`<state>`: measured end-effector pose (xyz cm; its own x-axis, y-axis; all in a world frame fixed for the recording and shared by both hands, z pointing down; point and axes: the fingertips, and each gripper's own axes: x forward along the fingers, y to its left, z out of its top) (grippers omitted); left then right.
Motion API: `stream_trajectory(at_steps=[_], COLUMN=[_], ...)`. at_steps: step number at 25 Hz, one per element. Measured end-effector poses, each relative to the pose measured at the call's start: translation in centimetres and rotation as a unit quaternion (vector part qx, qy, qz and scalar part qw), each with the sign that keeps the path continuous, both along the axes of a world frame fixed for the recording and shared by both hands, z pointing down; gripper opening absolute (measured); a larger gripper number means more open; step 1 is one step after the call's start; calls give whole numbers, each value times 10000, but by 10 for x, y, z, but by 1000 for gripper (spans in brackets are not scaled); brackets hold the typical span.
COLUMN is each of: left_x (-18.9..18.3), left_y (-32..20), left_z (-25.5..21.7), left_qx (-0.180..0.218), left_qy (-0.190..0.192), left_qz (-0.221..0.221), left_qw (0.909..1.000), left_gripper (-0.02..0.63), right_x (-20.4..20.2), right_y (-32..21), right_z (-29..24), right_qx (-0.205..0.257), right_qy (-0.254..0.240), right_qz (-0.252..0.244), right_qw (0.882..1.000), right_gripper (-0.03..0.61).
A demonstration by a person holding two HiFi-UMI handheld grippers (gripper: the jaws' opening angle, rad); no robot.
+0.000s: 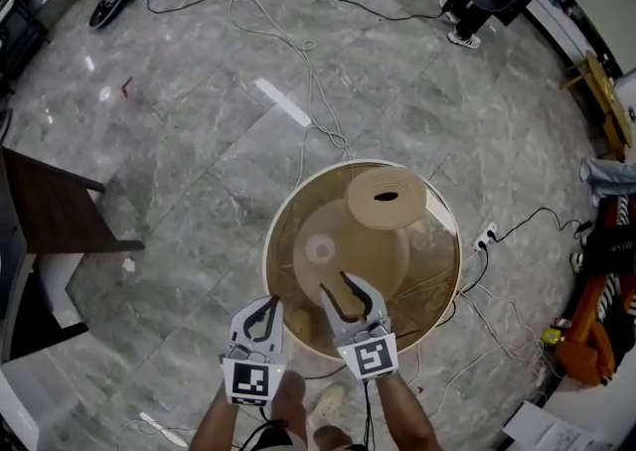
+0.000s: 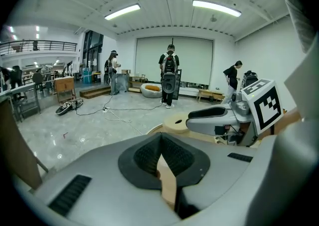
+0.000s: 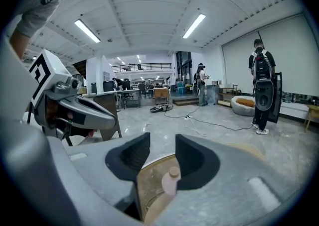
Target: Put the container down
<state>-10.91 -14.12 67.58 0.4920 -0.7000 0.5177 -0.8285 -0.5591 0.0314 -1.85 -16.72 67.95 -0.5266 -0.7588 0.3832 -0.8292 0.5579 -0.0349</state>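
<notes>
Pale pink, round-capped container [image 3: 171, 184] upright; left tool [image 2: 160, 136] together, right tool [image 3: 162, 138] apart.

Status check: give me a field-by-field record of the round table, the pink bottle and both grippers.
table: round glass-topped table with a pale rim
container: small pink bottle with a round cap, upright on the table, free of both grippers
left gripper: fingers together, nothing clearly held
right gripper: fingers apart, bottle visible through the gap, untouched
far side of table: tan round disc with a dark hole
floor: grey marble floor, with cables running across it
</notes>
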Motion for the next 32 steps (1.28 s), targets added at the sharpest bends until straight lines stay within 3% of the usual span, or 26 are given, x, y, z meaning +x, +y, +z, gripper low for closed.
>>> stream_trajectory(at_steps=[18, 32], left_x=[27, 49], left_y=[104, 224], left_z=[-160, -314], left_qx=[779, 1484], left_qy=[-32, 179], left_qz=[140, 347], left_qw=[9969, 9882], left_gripper=[17, 17], right_x=[51, 100], right_y=[118, 252], right_z=[-169, -330], right_qx=[604, 1353], right_qy=[-55, 48], right_qz=[613, 1015], right_qw=[9963, 9856], right_gripper=[24, 2])
